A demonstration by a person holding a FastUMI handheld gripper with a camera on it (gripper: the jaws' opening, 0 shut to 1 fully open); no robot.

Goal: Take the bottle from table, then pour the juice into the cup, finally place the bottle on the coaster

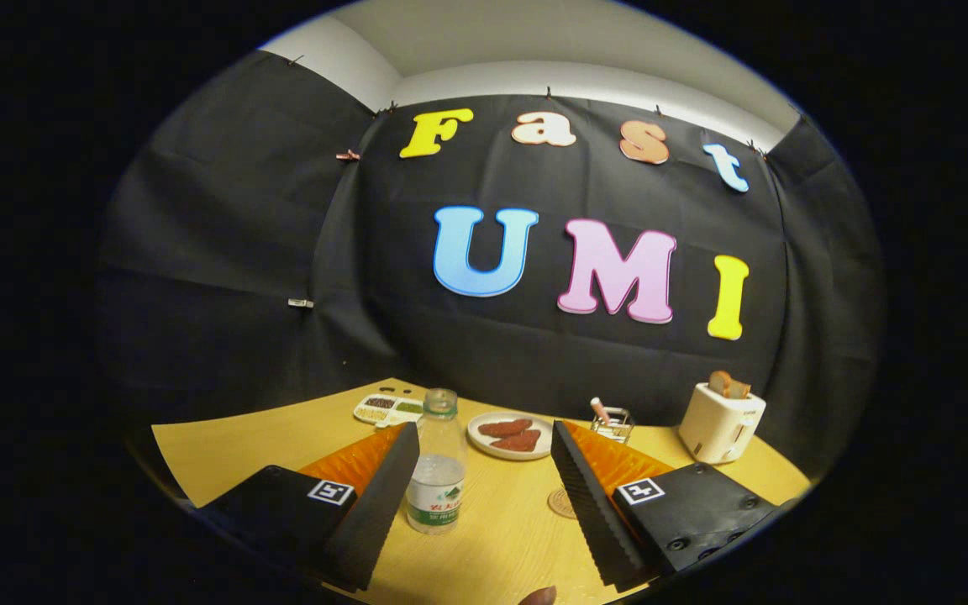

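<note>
The wooden table [240,441] carries a bottle [436,470], coaster [561,503], plate [481,437], toaster [719,423] and segmented tray [387,408].

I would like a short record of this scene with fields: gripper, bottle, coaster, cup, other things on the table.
gripper: gripper open, fingers wide apart
bottle: clear plastic bottle upright on the wooden table, between the fingers, close to the left finger, not held
coaster: round coaster beside the right finger, partly hidden
cup: small glass cup beyond the right finger
other: plate of food, toaster with bread, divided tray
</note>
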